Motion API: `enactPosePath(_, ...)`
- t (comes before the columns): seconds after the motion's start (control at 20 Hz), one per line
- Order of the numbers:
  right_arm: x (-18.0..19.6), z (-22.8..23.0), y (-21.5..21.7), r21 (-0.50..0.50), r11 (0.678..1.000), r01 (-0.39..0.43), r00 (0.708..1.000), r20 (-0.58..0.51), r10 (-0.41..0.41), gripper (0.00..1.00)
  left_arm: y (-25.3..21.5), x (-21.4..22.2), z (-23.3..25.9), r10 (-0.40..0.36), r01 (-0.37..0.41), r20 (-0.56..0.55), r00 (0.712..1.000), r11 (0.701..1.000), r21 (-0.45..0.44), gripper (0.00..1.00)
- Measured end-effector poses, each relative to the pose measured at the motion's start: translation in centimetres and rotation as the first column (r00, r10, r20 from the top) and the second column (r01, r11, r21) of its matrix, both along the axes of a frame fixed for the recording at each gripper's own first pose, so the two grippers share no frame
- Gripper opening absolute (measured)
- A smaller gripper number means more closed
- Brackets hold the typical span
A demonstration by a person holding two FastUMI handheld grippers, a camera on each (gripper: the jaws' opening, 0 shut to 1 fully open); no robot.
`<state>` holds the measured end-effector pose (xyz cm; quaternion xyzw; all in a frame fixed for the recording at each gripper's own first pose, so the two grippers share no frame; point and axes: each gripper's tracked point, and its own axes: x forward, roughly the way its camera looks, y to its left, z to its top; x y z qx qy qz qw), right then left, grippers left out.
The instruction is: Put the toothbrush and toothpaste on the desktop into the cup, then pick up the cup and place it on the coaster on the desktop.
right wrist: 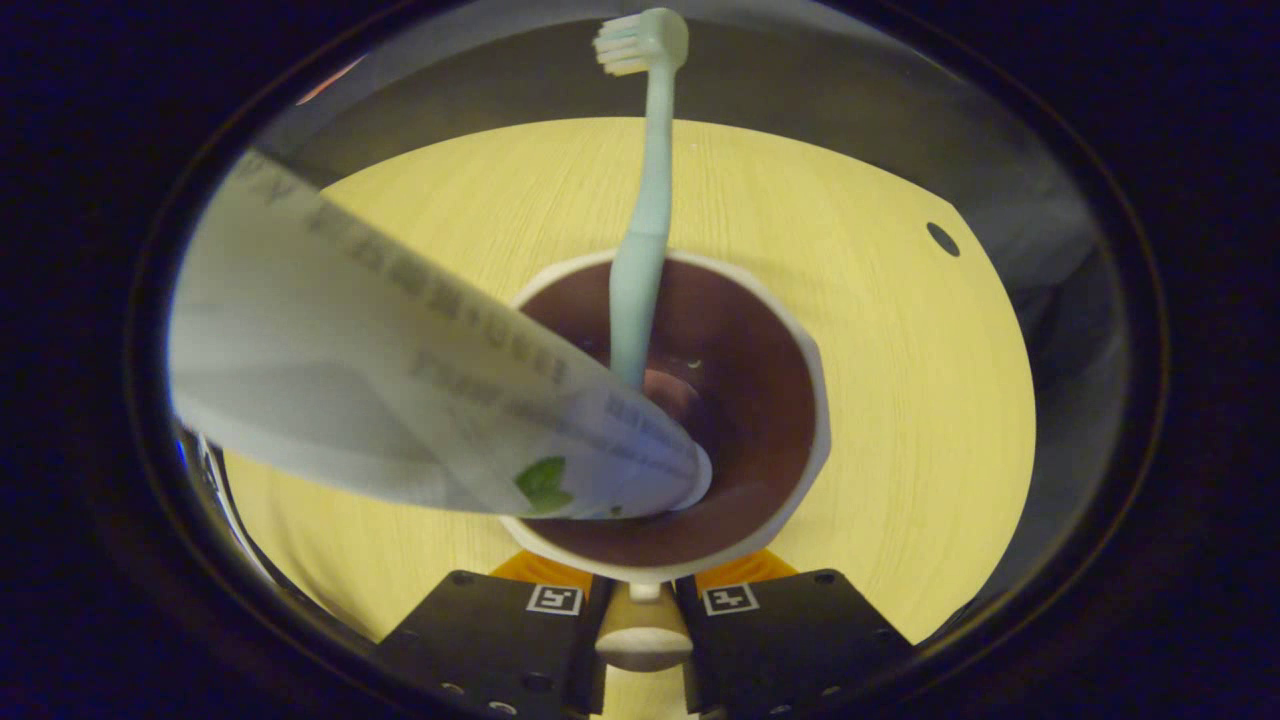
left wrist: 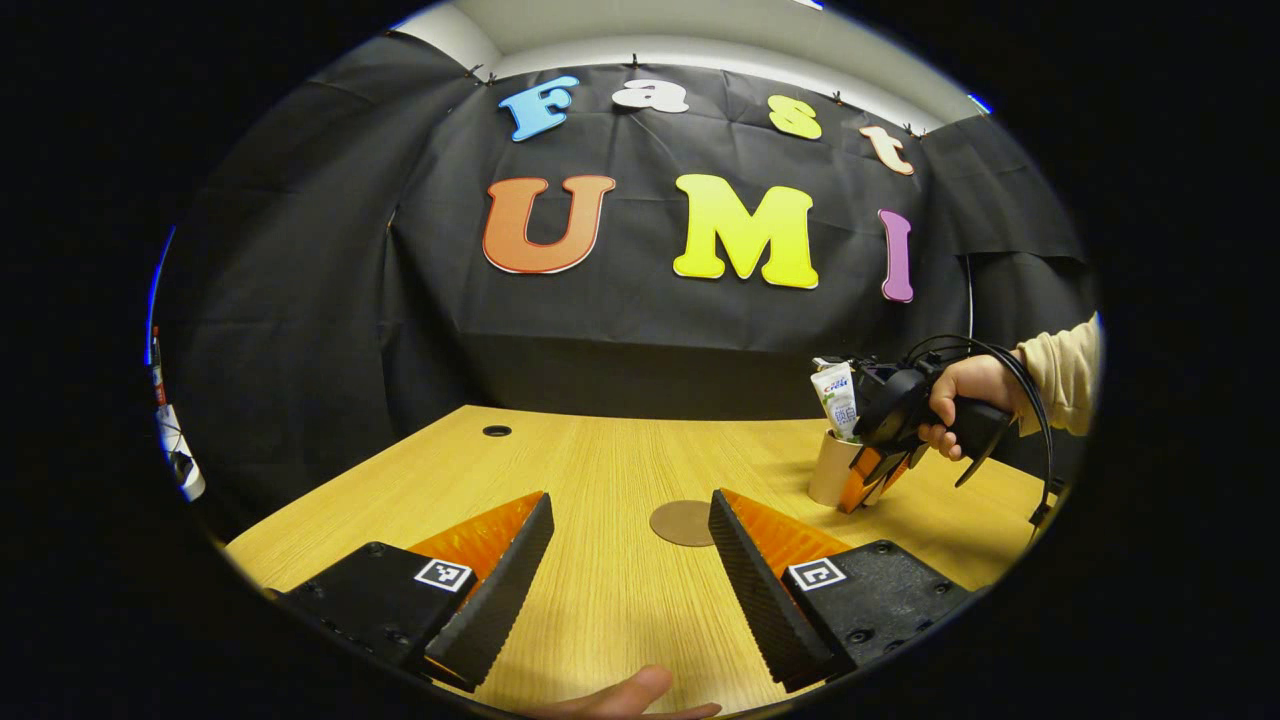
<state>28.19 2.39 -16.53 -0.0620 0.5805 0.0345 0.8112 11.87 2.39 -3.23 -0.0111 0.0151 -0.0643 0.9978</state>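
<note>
Judging by how things lie, the loading step is done and the lift of the cup is in hand. Starting at the left, the left gripper (left wrist: 630, 560) hovers low over the wooden desktop (left wrist: 600, 460) with its fingers spread wide and nothing between them. Just beyond its fingertips lies the round brown coaster (left wrist: 683, 522), bare and waiting. Farther right in the left gripper view, the cup (left wrist: 830, 470) stands on the desktop well apart from the coaster, with the toothpaste (left wrist: 836, 398) poking out of its top, and a hand (left wrist: 965, 400) holds the right gripper (left wrist: 875, 480) down against the cup's side.

In the right gripper view, the camera looks down into the cup (right wrist: 800, 440). The toothpaste (right wrist: 400, 400) leans in from the left, the toothbrush (right wrist: 645, 200) stands with its bristles up, and the right gripper (right wrist: 640, 610) has its fingers drawn close on the cup's handle (right wrist: 640, 640), seemingly pinching it.

Next, the move calls for a steady, upright lift, a carry leftward, and setting the cup squarely on the coaster without tipping the contents.
</note>
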Motion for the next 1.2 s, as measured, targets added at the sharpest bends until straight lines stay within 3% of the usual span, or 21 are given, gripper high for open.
enactPosePath(0.25, 0.0, 1.0, 0.0, 0.016, 1.000, 0.000, 0.998, 0.057, -0.001, 0.27, -0.1, -0.1, -0.1, -0.005, 0.005, 0.005, 1.000, 1.000, 0.010, 0.99)
enactPosePath(0.55, -0.7, 5.8, 2.1, 0.039, 0.998, -0.056, 0.990, 0.131, 0.051, 0.27, 0.4, -0.3, -0.5, 0.012, -0.012, -0.012, 1.000, 1.000, -0.013, 0.99)
enactPosePath(0.85, -2.2, 6.0, 9.2, 0.031, 0.983, -0.180, 0.978, 0.113, 0.176, 0.27, 2.4, -1.5, 0.0, 0.034, -0.034, 0.020, 0.999, 0.999, -0.006, 0.99)
enactPosePath(1.2, -4.0, 3.4, 18.3, 0.020, 0.945, -0.328, 0.943, 0.070, 0.326, 0.27, 6.4, -2.6, -1.4, 0.105, -0.105, 0.008, 0.994, 0.994, -0.028, 0.99)
